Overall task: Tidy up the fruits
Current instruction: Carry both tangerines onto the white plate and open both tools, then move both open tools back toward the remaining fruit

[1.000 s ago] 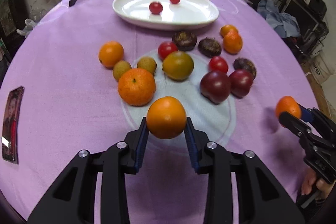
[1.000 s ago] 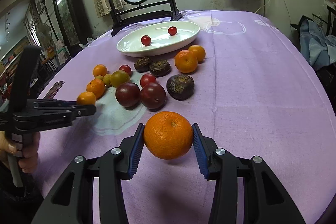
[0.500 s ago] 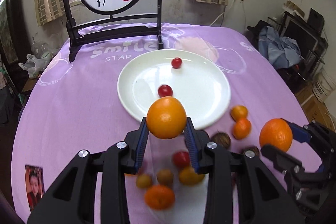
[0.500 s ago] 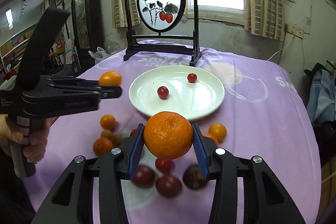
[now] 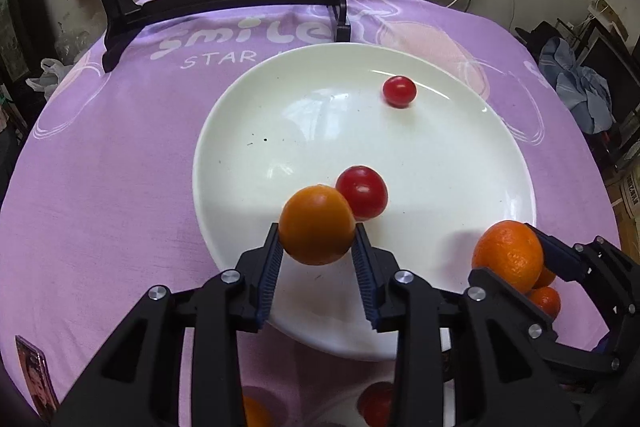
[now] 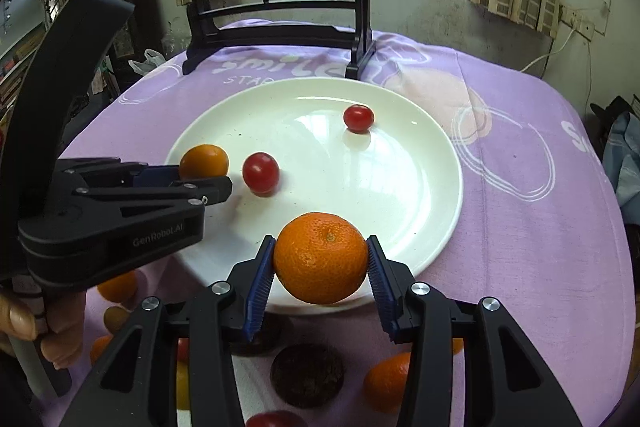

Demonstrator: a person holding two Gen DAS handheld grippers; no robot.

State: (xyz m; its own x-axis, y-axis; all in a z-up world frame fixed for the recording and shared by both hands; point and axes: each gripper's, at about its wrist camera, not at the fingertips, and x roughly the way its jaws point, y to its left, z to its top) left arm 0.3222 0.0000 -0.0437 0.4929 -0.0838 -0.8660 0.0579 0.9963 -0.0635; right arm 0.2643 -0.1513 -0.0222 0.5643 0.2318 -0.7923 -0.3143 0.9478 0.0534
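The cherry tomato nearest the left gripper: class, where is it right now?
In the left wrist view the tomato lies on the white plate, left of centre, just behind the orange clamped in the left gripper.

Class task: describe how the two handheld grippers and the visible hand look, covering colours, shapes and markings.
Both the left gripper and right gripper are matte black with silver screws and blue ribbed finger pads. The left's body reads "GenRobot.AI". A bare hand shows; no sleeve or cables visible.
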